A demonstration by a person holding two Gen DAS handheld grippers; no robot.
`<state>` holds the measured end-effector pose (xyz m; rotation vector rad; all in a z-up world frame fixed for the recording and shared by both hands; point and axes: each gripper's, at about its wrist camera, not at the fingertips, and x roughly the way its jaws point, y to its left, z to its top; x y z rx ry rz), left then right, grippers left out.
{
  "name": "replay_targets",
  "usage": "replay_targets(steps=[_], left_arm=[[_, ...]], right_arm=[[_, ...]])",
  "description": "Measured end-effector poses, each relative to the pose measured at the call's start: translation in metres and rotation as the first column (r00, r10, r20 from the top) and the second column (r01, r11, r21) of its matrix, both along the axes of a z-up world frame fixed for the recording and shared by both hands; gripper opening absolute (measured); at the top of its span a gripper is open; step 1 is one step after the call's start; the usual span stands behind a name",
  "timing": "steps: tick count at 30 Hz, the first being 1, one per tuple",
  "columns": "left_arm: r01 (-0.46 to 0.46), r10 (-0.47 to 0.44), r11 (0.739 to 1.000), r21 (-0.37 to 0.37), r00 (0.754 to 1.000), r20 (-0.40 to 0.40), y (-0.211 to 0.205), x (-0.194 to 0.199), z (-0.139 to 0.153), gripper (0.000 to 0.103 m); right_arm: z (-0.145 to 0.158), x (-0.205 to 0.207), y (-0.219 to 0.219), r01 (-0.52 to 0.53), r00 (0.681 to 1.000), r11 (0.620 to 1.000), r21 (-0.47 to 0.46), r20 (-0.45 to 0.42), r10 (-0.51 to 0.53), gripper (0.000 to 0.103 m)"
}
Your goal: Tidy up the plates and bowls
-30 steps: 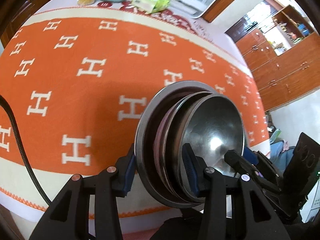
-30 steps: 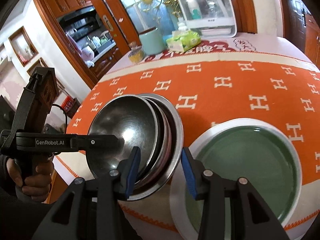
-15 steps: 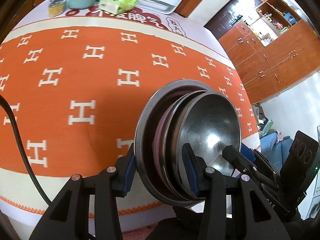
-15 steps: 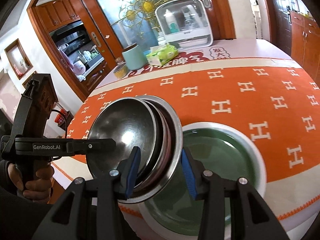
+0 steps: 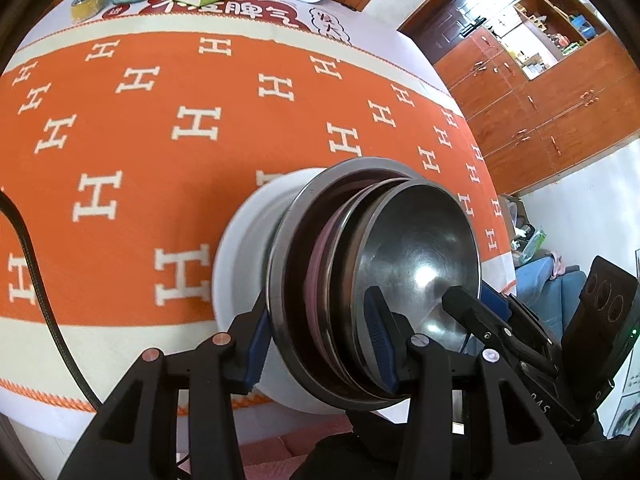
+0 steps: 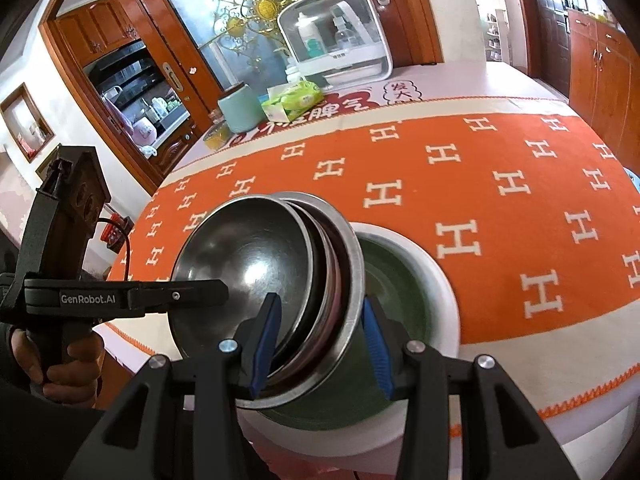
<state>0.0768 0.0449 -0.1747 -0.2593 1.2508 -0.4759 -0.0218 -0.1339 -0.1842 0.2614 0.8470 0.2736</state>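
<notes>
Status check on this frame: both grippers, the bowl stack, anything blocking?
Left gripper and right gripper both clamped on the steel bowl stack, tilted on edge. Green plate right behind it. Nothing blocking.

The tablecloth (image 6: 480, 184) is orange with white H motifs and a cream border. The stacked bowls (image 6: 256, 264) are silver steel, one rim pinkish. The plate (image 6: 436, 280) is white outside, green inside.

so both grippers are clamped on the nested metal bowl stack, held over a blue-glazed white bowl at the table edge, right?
Not blue. The right wrist view shows the white bowl glazed green inside. Otherwise yes: left gripper and right gripper both clamp the metal bowl stack over it.
</notes>
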Motion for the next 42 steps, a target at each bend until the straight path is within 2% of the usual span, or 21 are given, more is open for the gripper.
replay_targets(steps=[9,18,24,27,29,33,34,36,38,40,42], left_arm=[[-0.094,0.095,0.995,0.021,0.995,-0.028,-0.02,-0.012,-0.011,0.043],[-0.263,0.262,0.965,0.018,0.964,0.035,-0.022,-0.019,-0.003,0.043],[-0.339,0.338,0.941,0.011,0.94,0.055,-0.019,-0.014,0.007,0.044],[-0.36,0.359,0.933,-0.002,0.929,0.091,-0.016,-0.014,0.02,0.046],[-0.364,0.361,0.931,0.001,0.925,0.115,-0.014,-0.016,0.029,0.05],[-0.316,0.304,0.947,0.062,0.941,0.151,-0.014,-0.02,0.047,0.054],[-0.306,0.289,0.949,0.076,0.941,0.173,-0.013,-0.023,0.053,0.061],[-0.287,0.26,0.951,0.112,0.942,0.212,-0.012,-0.03,0.063,0.068],[-0.262,0.22,0.952,0.156,0.945,0.243,-0.011,-0.038,0.073,0.07],[-0.249,0.19,0.947,0.201,0.943,0.275,-0.007,-0.05,0.082,0.077],[-0.247,0.173,0.94,0.234,0.939,0.297,-0.003,-0.063,0.091,0.079]], right_arm=[[-0.014,0.006,-0.025,-0.082,0.995,0.997,0.005,-0.05,0.082,0.042],[-0.025,0.019,-0.039,-0.184,0.98,0.982,0.039,-0.071,0.186,0.044],[-0.014,0.03,-0.049,-0.205,0.978,0.975,0.08,-0.016,0.207,0.044],[-0.004,0.038,-0.048,-0.205,0.979,0.975,0.086,0.001,0.206,0.044],[0.003,0.041,-0.045,-0.199,0.98,0.977,0.078,0.007,0.199,0.044],[0.016,0.039,-0.039,-0.173,0.985,0.983,0.057,0.012,0.173,0.045],[0.02,0.036,-0.037,-0.166,0.986,0.985,0.052,0.015,0.166,0.048],[0.027,0.03,-0.032,-0.142,0.99,0.99,0.023,0.009,0.141,0.057],[0.033,0.02,-0.029,-0.124,0.992,0.992,0.017,0.014,0.123,0.065],[0.038,0.012,-0.027,-0.118,0.993,0.993,0.012,0.019,0.118,0.069],[0.044,0.001,-0.021,-0.112,0.994,0.994,-0.016,0.015,0.112,0.071]])
